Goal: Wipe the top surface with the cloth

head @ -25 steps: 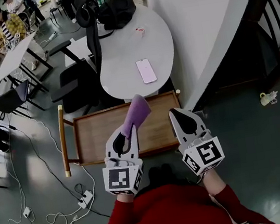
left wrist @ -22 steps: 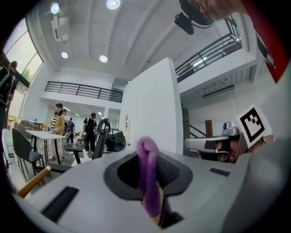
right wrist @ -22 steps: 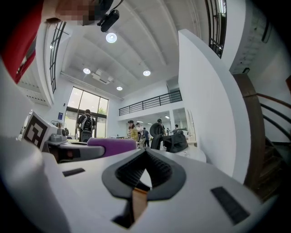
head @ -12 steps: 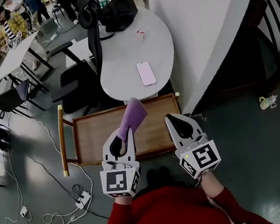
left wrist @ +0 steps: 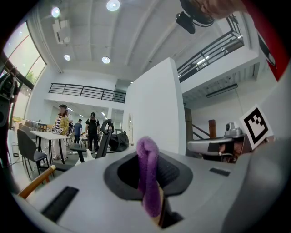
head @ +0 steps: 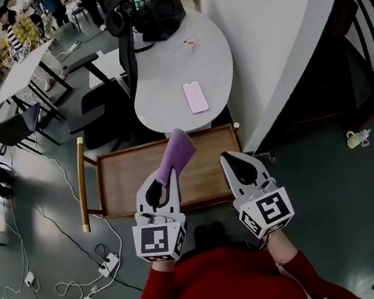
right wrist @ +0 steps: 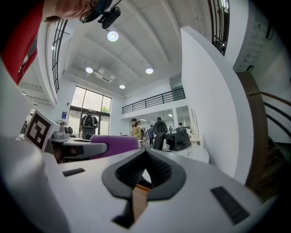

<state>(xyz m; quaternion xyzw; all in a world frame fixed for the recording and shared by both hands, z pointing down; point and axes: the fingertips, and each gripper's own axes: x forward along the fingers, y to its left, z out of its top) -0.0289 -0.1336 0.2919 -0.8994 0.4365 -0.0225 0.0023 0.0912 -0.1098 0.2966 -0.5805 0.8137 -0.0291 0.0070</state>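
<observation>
A purple cloth (head: 176, 151) sticks up and forward from my left gripper (head: 158, 191), which is shut on it above the near part of a low wooden tray-top table (head: 125, 180). In the left gripper view the cloth (left wrist: 148, 176) stands folded between the closed jaws. My right gripper (head: 240, 167) hovers over the table's near right corner, shut with nothing in it; the right gripper view shows its jaws (right wrist: 144, 171) pressed together. There the cloth (right wrist: 113, 143) appears off to the left.
A white oval table (head: 174, 70) with a pink phone (head: 195, 97) and a black bag (head: 155, 13) stands beyond the wooden table. A black chair (head: 107, 109) is at its left. Cables and a power strip (head: 107, 265) lie on the floor. A white wall (head: 273, 26) rises on the right.
Both grippers have drawn slightly toward me and lower in the head view. The cloth stays held in the left gripper.
</observation>
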